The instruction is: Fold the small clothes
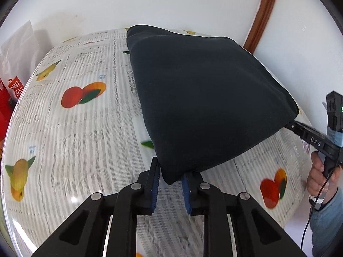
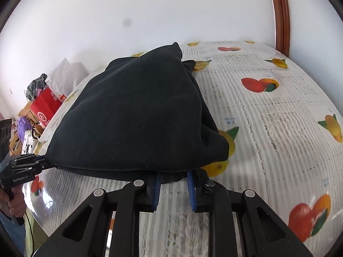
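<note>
A black garment hangs stretched above the table, held at two near corners. My left gripper is shut on its near left corner, the cloth bunched between the blue pads. My right gripper is shut on the other corner, with the garment draped over its fingertips. The far edge of the cloth still rests on the table. The right gripper also shows at the right edge of the left wrist view; the left gripper shows at the left edge of the right wrist view.
The table has a white cloth printed with fruit under clear plastic. A white wall stands close behind it, with a brown wooden frame at the right. Red bags and clutter lie beyond the table's left edge.
</note>
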